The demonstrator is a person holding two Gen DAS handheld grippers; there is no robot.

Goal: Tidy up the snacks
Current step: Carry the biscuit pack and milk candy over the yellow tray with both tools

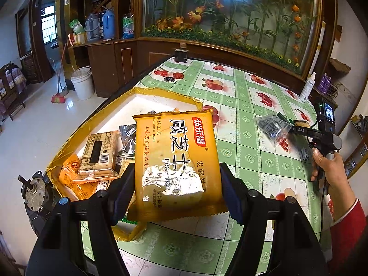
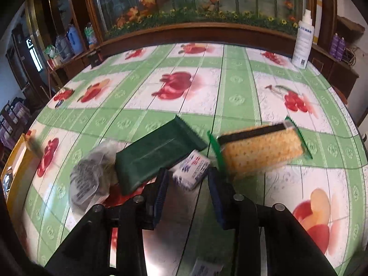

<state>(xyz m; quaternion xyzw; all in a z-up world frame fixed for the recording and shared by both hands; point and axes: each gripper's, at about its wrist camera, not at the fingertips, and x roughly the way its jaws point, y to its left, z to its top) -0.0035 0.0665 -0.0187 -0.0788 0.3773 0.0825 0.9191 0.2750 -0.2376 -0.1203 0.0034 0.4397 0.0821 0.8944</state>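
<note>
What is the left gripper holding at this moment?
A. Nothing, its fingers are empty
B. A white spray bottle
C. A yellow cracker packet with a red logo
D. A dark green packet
C: in the left wrist view, the left gripper has both pads pressed against the sides of the yellow cracker packet, which is lifted above the yellow box of snacks.

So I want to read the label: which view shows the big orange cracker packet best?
The left wrist view: the big orange cracker packet fills the centre, front facing the camera, clamped in the left gripper over the yellow box. The right wrist view does not show it.
</note>
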